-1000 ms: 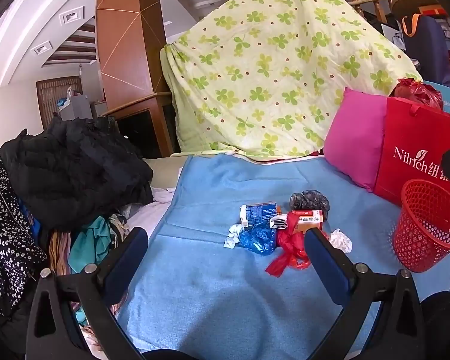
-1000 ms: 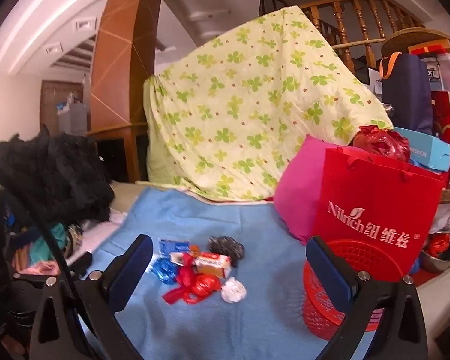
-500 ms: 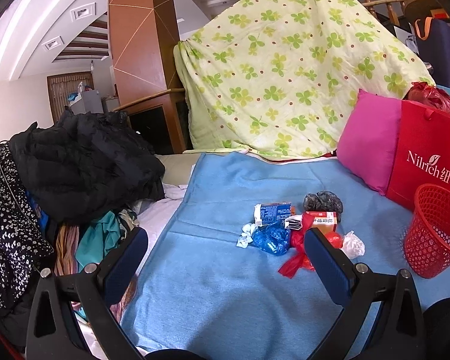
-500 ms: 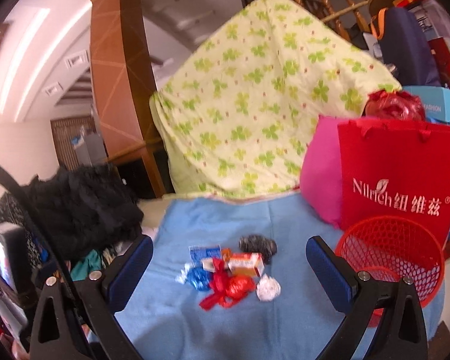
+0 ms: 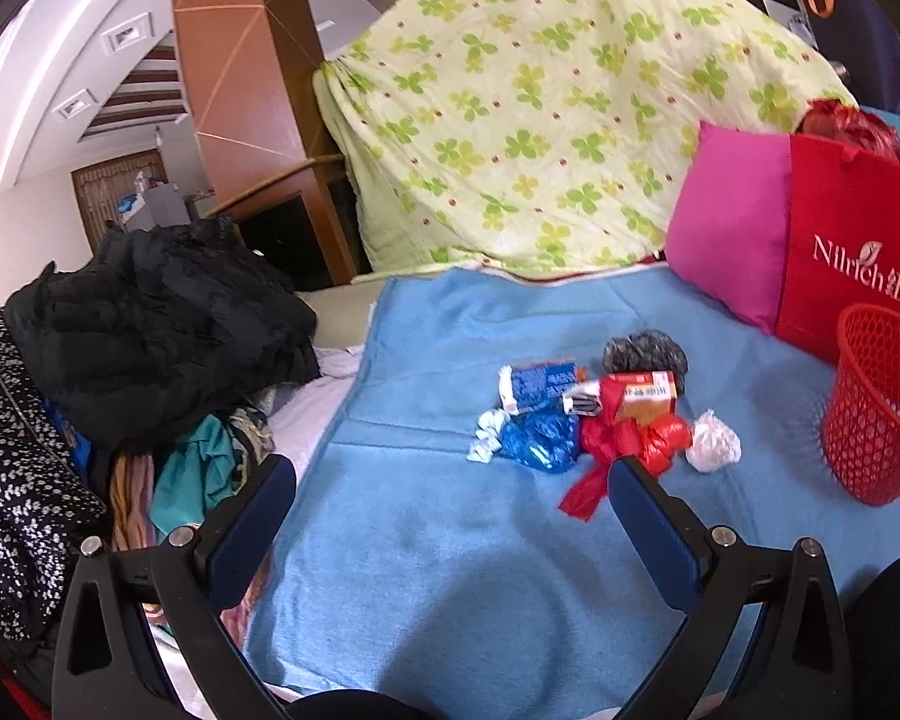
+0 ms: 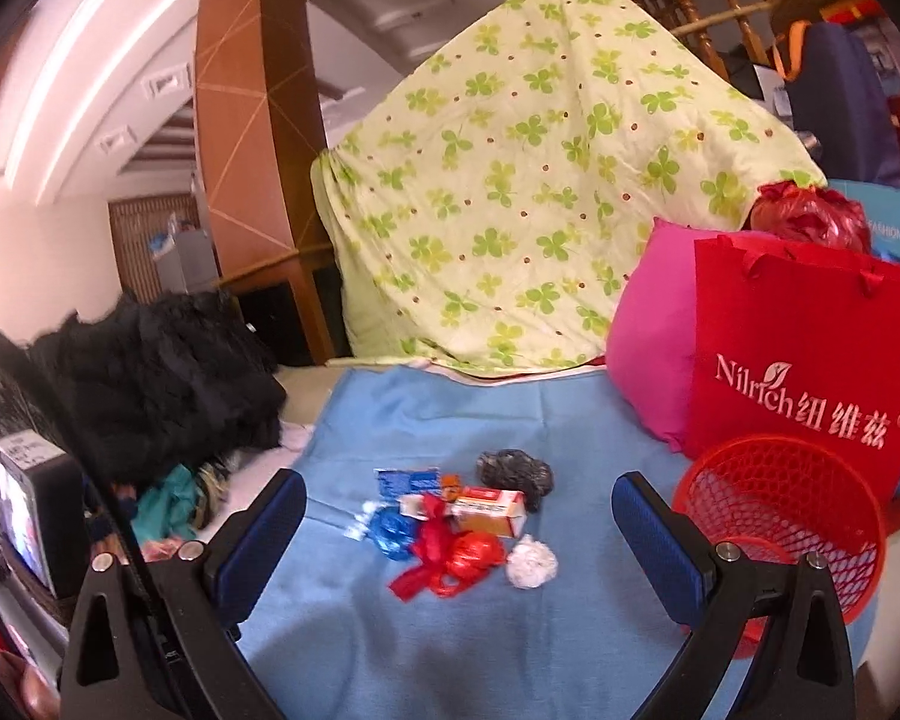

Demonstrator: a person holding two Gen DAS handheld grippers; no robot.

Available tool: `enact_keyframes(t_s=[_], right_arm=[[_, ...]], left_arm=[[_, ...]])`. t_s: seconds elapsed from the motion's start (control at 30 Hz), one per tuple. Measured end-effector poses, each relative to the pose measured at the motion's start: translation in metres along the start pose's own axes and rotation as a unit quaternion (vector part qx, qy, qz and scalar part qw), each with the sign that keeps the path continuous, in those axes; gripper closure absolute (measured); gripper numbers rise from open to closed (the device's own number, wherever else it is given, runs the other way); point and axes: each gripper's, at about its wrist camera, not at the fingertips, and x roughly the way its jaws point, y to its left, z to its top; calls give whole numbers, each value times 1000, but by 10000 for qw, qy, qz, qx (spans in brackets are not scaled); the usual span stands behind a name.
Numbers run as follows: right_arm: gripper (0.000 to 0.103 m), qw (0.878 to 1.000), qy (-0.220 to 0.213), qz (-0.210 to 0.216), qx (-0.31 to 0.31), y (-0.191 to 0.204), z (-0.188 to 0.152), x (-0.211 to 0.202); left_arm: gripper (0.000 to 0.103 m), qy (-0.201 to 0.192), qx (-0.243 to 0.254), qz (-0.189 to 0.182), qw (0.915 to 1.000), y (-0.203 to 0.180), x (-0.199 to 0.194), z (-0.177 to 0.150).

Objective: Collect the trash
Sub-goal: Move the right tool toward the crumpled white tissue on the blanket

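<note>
A small heap of trash lies on the blue blanket [image 5: 426,540]: a red plastic bag [image 5: 624,444] [image 6: 450,558], a blue wrapper [image 5: 537,441] [image 6: 390,531], a white paper ball [image 5: 714,447] [image 6: 531,561], a red-and-white carton [image 5: 645,396] [image 6: 489,504], a blue packet [image 5: 537,384] [image 6: 408,480] and a dark crumpled bag [image 5: 645,351] [image 6: 516,471]. A red mesh basket [image 5: 882,408] [image 6: 780,516] stands to the right of the heap. My left gripper [image 5: 450,504] is open, short of the heap. My right gripper [image 6: 459,516] is open too, above and short of the heap.
A red shopping bag [image 6: 804,360] and a pink pillow [image 5: 732,228] stand behind the basket. A green clover quilt [image 5: 546,108] is draped at the back. Black jackets and mixed clothes [image 5: 150,324] are piled left of the blanket.
Both grippers have drawn closer to the heap, which looms larger in both views. The right view has tilted down and shows more of the basket's mouth. Both stay open.
</note>
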Motion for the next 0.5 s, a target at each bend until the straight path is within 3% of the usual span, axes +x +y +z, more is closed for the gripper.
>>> enact_keyframes(t_s=[0.5], right_arm=[[0,9994,323,50,-116,-5,-1,81]], left_arm=[[0,602,106,-154,9980,-22,66,-9]])
